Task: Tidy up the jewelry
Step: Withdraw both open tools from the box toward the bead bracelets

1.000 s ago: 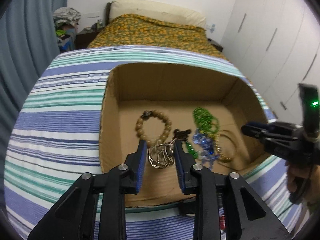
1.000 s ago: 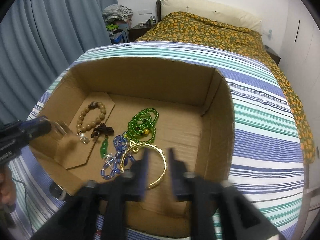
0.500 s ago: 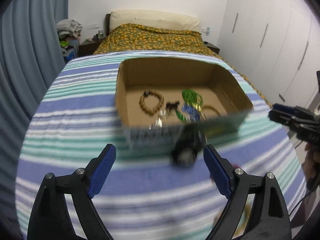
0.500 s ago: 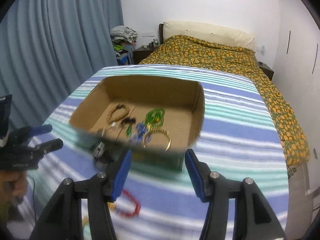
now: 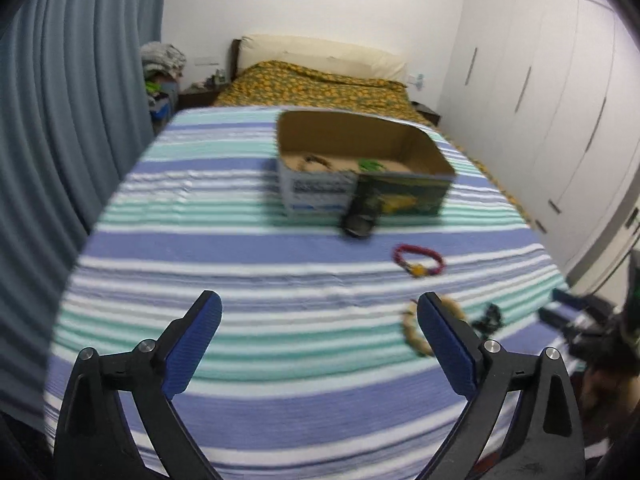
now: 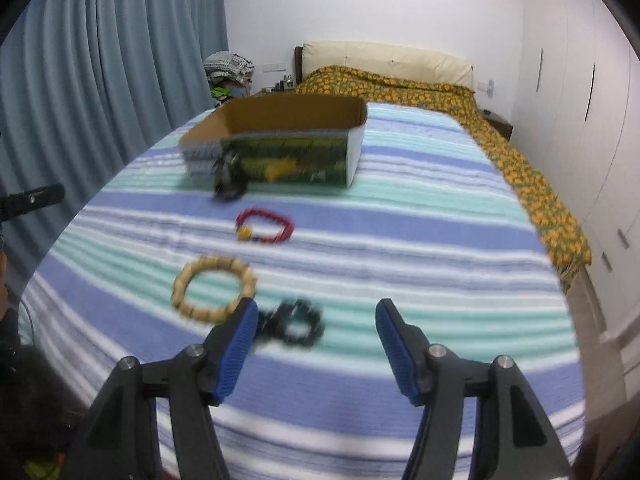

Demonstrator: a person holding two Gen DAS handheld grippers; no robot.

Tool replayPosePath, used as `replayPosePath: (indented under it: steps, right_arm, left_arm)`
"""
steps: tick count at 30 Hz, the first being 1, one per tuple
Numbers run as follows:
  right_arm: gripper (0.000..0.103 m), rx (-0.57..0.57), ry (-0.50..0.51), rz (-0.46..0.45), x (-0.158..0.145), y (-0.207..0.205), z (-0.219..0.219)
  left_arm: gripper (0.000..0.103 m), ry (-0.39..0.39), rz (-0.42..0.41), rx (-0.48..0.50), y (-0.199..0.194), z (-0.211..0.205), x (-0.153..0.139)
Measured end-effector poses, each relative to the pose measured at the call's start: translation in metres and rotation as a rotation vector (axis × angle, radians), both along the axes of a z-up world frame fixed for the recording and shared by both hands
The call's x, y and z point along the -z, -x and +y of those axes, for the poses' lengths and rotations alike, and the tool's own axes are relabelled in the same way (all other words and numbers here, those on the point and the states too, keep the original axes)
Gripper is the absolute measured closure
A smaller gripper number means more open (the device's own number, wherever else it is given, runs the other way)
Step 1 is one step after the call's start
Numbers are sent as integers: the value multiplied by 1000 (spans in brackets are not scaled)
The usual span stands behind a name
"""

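Lying: round, knobbly wooden-bead bracelet [image 6: 213,289].

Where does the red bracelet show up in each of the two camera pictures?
Left wrist: red bracelet lies right of centre on the striped cloth, nearer than the box.
Right wrist: red bracelet lies left of centre, also nearer than the box.
Shared landmark: the box.

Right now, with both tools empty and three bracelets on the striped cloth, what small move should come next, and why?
Probably ease the right tool down over the dark bracelet. That bracelet lies just ahead of its opening, empty fingers, nearer than the tan beaded bracelet or the red bracelet. All three lie outside the cardboard box.
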State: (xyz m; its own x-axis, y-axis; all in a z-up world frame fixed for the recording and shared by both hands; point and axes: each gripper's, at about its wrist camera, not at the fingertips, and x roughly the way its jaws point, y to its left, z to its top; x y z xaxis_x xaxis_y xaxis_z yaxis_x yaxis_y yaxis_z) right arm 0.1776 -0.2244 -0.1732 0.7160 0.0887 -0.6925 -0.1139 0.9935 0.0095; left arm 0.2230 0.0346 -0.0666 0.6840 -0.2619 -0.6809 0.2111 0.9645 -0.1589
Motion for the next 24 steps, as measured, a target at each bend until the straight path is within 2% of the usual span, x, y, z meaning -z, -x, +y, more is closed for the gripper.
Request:
replayPosePath:
  steps: [5, 8, 24]
  right_arm:
    - [40, -24, -10, 5, 16, 22, 11]
    - [40, -34, -9, -6, 21, 27, 16]
    - [40, -18, -18, 7, 36, 23, 24]
  left_arm:
    - [4, 31, 74, 7, 10, -26, 38]
    - [4, 30, 89, 3, 14, -33, 49]
    - [4, -11, 63, -17, 3, -51, 60]
